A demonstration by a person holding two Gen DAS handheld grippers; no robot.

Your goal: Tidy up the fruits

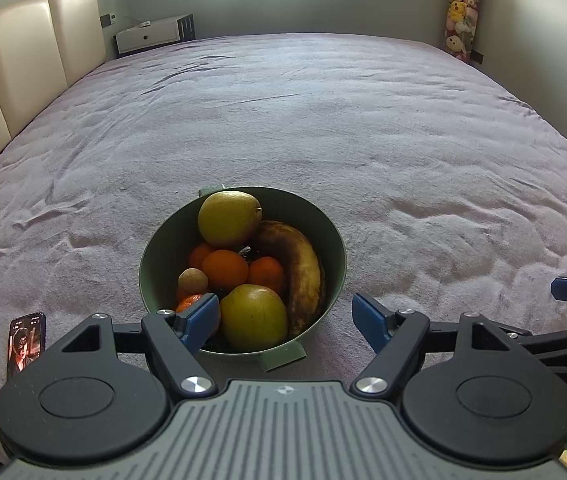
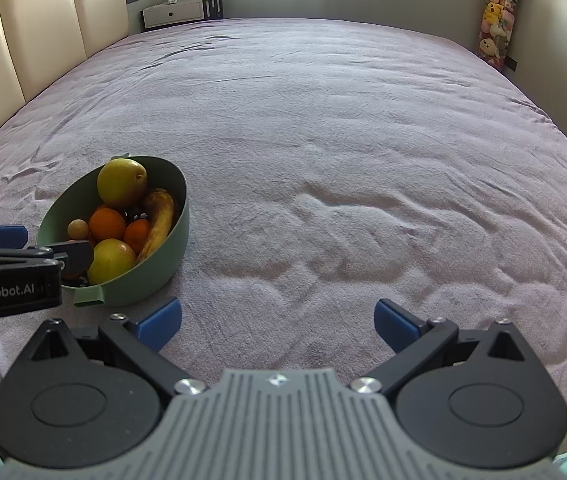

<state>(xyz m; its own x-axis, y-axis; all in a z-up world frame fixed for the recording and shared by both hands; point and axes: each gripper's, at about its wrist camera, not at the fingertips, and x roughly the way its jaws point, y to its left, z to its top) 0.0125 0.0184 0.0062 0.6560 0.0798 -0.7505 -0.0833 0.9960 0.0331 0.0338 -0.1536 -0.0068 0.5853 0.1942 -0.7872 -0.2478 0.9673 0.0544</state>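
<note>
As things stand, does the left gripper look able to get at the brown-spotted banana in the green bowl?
Probably yes: the left gripper is open at the green bowl's near rim, and the brown-spotted banana lies uncovered along the right side.

**Colours and Patterns**

The bowl [image 1: 325,232] is sage green. It holds yellow-green pears [image 1: 229,218], oranges [image 1: 225,270] and a brown-mottled yellow banana [image 1: 303,272]. Finger pads [image 2: 161,322] are blue on black linkages. The bedspread [image 1: 323,120] is pale mauve; the headboard [image 1: 23,52] is cream.
</note>
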